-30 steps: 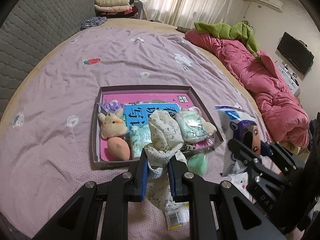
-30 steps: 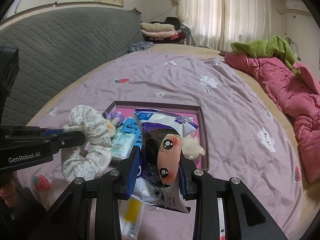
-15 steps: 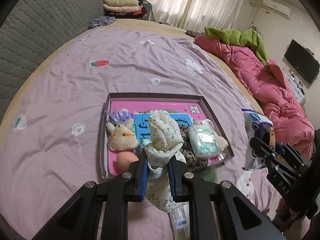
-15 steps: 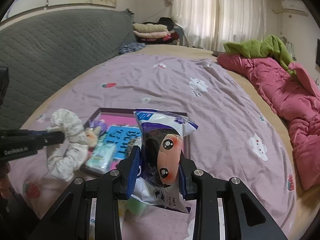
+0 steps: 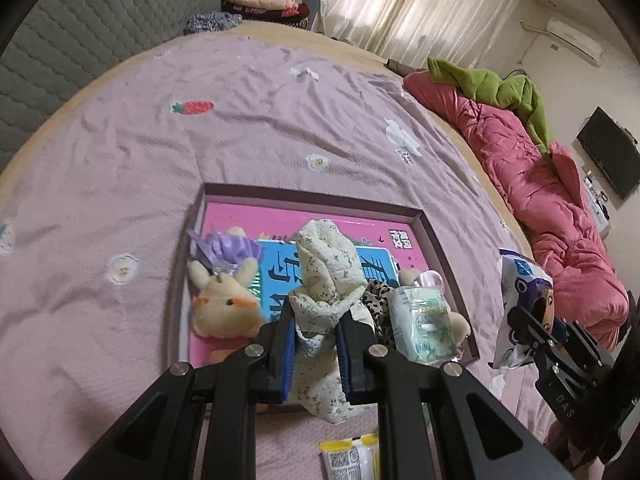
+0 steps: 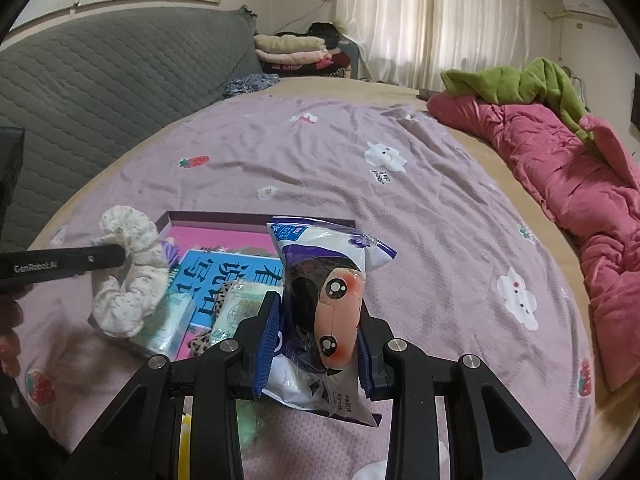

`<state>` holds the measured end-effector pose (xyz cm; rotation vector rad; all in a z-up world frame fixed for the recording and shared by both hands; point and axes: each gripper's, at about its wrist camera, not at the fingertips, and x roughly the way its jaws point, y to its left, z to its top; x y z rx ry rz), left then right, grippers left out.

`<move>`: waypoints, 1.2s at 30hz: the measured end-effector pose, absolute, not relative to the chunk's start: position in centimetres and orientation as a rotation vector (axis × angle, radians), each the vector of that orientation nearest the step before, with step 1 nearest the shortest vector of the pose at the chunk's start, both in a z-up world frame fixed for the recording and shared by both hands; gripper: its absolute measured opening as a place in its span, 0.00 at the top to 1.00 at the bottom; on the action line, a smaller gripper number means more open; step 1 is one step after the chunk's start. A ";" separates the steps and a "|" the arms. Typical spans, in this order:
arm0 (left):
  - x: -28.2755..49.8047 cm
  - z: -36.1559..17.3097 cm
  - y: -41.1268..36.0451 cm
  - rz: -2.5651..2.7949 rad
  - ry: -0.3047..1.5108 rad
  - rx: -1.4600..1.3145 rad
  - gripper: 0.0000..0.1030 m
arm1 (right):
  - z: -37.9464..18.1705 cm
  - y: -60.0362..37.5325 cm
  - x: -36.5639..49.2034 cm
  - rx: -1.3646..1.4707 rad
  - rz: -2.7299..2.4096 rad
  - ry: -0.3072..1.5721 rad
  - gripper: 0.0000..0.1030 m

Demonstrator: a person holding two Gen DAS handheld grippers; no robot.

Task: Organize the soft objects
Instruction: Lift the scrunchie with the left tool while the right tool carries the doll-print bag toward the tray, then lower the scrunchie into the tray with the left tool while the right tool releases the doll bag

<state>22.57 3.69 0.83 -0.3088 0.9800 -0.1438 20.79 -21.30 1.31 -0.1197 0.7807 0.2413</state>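
Observation:
My left gripper (image 5: 316,322) is shut on a cream floral scrunchie (image 5: 326,276) and holds it above the near part of a shallow purple tray (image 5: 312,196); it also shows in the right wrist view (image 6: 128,276). My right gripper (image 6: 318,316) is shut on a bagged doll-face toy (image 6: 338,304), held above the bed just right of the tray (image 6: 224,216); it shows in the left wrist view (image 5: 524,292). In the tray lie a plush bunny (image 5: 224,300), a blue book (image 5: 280,268), a tissue pack (image 5: 422,326) and a leopard scrunchie (image 5: 376,292).
A yellow-and-white packet (image 5: 352,456) lies on the purple bedspread (image 5: 240,128) below my left gripper. A pink quilt (image 5: 552,200) with a green blanket (image 5: 492,84) lines the right side. A grey headboard (image 6: 100,80) and folded clothes (image 6: 296,50) stand at the back.
Both grippers have risen and drawn back a little with their loads. The tray now sits lower and nearer in the left view, and the right gripper has shifted right of the tray.

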 end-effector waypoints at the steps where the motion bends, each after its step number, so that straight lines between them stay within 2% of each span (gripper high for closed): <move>1: 22.8 0.5 3.5 -0.136 0.985 -0.298 0.83 | 1.1 -21.3 21.0 -0.116 0.244 0.784 0.66; 11: 22.9 -2.5 4.3 -0.066 1.035 -0.259 0.83 | -2.1 -21.1 22.3 -0.143 0.255 0.834 0.66; 29: 22.7 -3.1 4.1 -0.081 1.038 -0.257 0.83 | -4.6 -19.5 22.3 -0.132 0.302 0.846 0.66; 36: 22.6 -2.9 4.2 -0.077 1.038 -0.257 0.83 | -4.9 -19.1 22.0 -0.151 0.301 0.848 0.59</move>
